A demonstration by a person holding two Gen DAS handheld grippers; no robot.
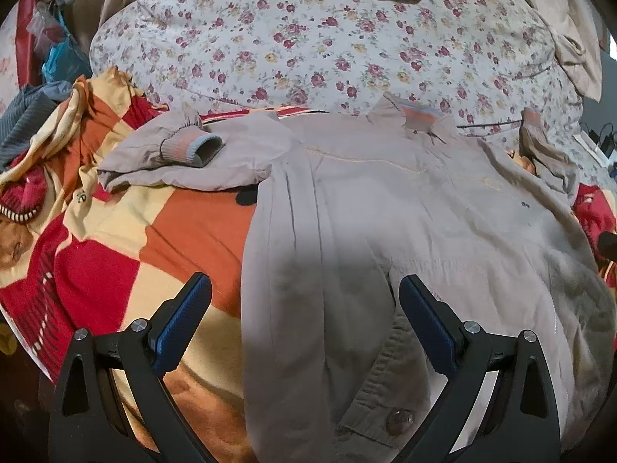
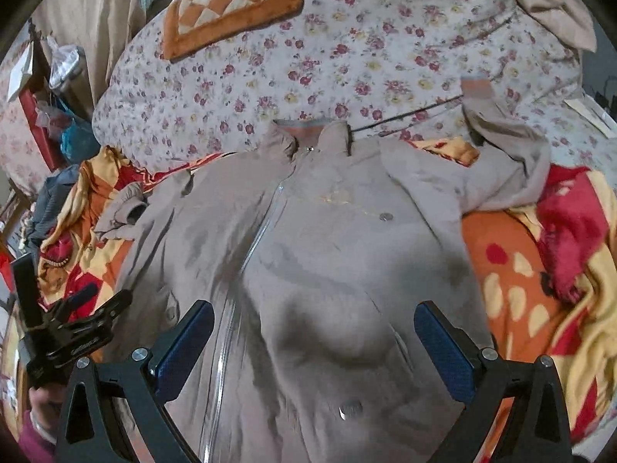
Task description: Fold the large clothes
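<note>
A beige zip jacket [image 1: 385, 212] lies front up on the bed, collar toward the far side. Its left sleeve [image 1: 185, 154] is bent sideways, the ribbed cuff [image 1: 193, 146] pointing right. The other sleeve [image 2: 509, 162] lies crumpled toward the far right. My left gripper [image 1: 304, 293] hovers open over the jacket's lower left edge, nothing between its blue pads. In the right wrist view my right gripper [image 2: 314, 320] is open above the jacket [image 2: 327, 250] near its hem, right of the zip [image 2: 254, 239]. The left gripper [image 2: 73, 328] shows there at the left edge, held by a hand.
Under the jacket spreads a red, orange and yellow patterned blanket [image 1: 135, 239]. Behind it lies a floral quilt [image 1: 308, 46] with an orange checkered cushion [image 2: 231, 4] on top. Bags and clutter [image 1: 50, 50] stand at the far left. A beige cloth [image 2: 551, 4] lies far right.
</note>
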